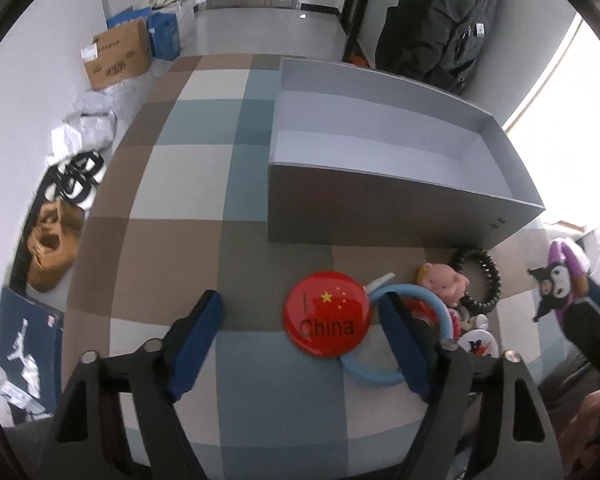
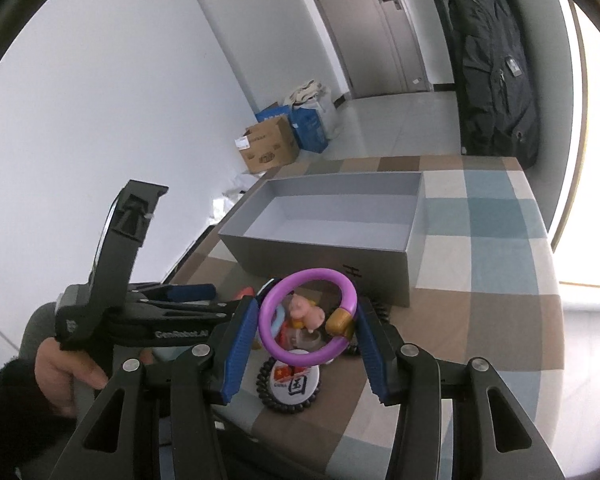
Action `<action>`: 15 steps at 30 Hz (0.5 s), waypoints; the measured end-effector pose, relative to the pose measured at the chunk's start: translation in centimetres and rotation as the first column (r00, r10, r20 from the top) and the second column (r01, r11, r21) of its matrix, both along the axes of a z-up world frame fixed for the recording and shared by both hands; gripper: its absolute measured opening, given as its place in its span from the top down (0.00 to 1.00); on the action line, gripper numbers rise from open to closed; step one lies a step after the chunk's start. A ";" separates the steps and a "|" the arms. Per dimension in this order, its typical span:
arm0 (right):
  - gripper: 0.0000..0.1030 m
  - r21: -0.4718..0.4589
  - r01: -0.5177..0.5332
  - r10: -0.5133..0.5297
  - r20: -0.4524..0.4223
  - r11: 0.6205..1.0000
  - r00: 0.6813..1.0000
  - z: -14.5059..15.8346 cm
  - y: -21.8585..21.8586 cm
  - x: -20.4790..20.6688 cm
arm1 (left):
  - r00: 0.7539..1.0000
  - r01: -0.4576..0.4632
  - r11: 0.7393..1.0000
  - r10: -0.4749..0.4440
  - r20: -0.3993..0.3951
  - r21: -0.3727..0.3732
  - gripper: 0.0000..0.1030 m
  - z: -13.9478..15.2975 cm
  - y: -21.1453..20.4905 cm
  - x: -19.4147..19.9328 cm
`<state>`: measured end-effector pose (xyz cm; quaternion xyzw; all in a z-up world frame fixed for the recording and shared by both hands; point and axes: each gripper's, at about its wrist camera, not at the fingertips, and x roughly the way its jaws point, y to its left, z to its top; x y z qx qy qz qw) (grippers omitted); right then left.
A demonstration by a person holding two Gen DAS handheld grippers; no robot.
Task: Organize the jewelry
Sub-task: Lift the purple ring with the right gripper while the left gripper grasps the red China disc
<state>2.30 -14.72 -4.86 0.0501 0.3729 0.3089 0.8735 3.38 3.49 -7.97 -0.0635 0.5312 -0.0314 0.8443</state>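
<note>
**Purple ring held above the trinket pile, left tool spread over the red badge**

While the purple ring (image 2: 308,316) is clamped between the blue pads of the right tool (image 2: 306,344), it is held upright above a small pile of trinkets on the checked table (image 2: 480,248). A gold bead (image 2: 338,320) is seen on the ring's right side, next to the right pad. Through the ring a pink pig figure (image 2: 309,312) is visible, and below it lies a white badge (image 2: 294,384) resting on a black coiled band (image 2: 284,400).

The left tool (image 1: 300,344) is pointed steeply down at the table with its jaws wide apart and nothing gripped between them. The red round badge (image 1: 327,314), marked "China", lies flat between the two pads, nearer the right one, and is touched by neither pad so far as can be told. A light blue ring (image 1: 384,376) lies under the badge's edge and passes behind the right pad. Just beyond are seen the pig figure (image 1: 444,282) and a black beaded bracelet (image 1: 478,280).

The open grey box (image 1: 384,216) stands on the table behind the pile, with nothing seen inside it. The left tool's handle is gripped by a hand (image 2: 60,372) in a dark sleeve.
</note>
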 end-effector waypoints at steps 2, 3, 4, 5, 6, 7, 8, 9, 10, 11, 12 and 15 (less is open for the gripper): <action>0.53 0.006 0.001 -0.001 0.001 1.000 1.000 0.1 -0.1 0.0 | 1.000 0.010 1.000 -0.010 0.010 -0.014 0.42 0.1 0.1 -0.2; 0.53 0.007 0.001 -0.001 0.002 1.000 1.000 0.1 -0.1 -0.1 | 1.000 0.014 1.000 -0.014 0.013 -0.017 0.45 0.1 0.1 -0.2; 0.53 0.009 0.000 0.000 0.003 1.000 1.000 0.2 -0.1 -0.1 | 1.000 0.022 1.000 -0.021 0.015 -0.020 0.51 0.1 0.1 -0.2; 0.53 0.011 0.001 -0.001 0.003 1.000 1.000 0.2 -0.2 -0.1 | 0.999 0.028 0.999 -0.027 0.019 -0.029 0.56 0.1 0.1 -0.2; 0.53 0.014 0.002 -0.002 0.002 1.000 1.000 0.2 -0.2 -0.1 | 0.999 0.031 0.999 -0.030 0.020 -0.039 0.58 0.2 0.1 -0.3; 0.53 0.017 0.002 -0.002 0.001 1.000 1.000 0.2 -0.2 0.0 | 0.999 0.034 0.998 -0.033 0.019 -0.048 0.64 0.2 0.0 -0.3; 0.53 0.019 0.002 -0.002 0.001 1.000 1.000 0.2 -0.3 0.0 | 0.999 0.036 0.998 -0.036 0.017 -0.055 0.64 0.2 0.1 -0.3; 0.53 0.018 0.002 -0.002 0.002 1.000 1.000 0.2 -0.2 0.0 | 0.999 0.035 0.998 -0.034 0.016 -0.060 0.64 0.3 0.0 -0.1; 0.53 0.018 0.002 -0.002 0.002 1.000 1.000 0.2 -0.3 0.1 | 0.999 0.031 0.997 -0.030 0.014 -0.072 0.64 0.3 0.2 -0.2; 0.53 0.018 0.002 -0.002 0.002 1.000 1.000 0.2 -0.3 0.1 | 1.000 0.028 0.996 -0.027 0.012 -0.083 0.64 0.3 0.2 0.0; 0.53 0.018 0.002 -0.002 0.002 1.000 1.000 0.2 -0.3 0.1 | 1.000 0.024 0.994 -0.023 0.008 -0.106 0.64 0.3 0.3 0.0; 0.53 0.019 0.004 -0.004 -0.001 1.000 1.000 0.2 -0.3 0.1 | 1.000 0.006 0.988 -0.006 0.002 -0.151 0.64 0.3 0.9 0.0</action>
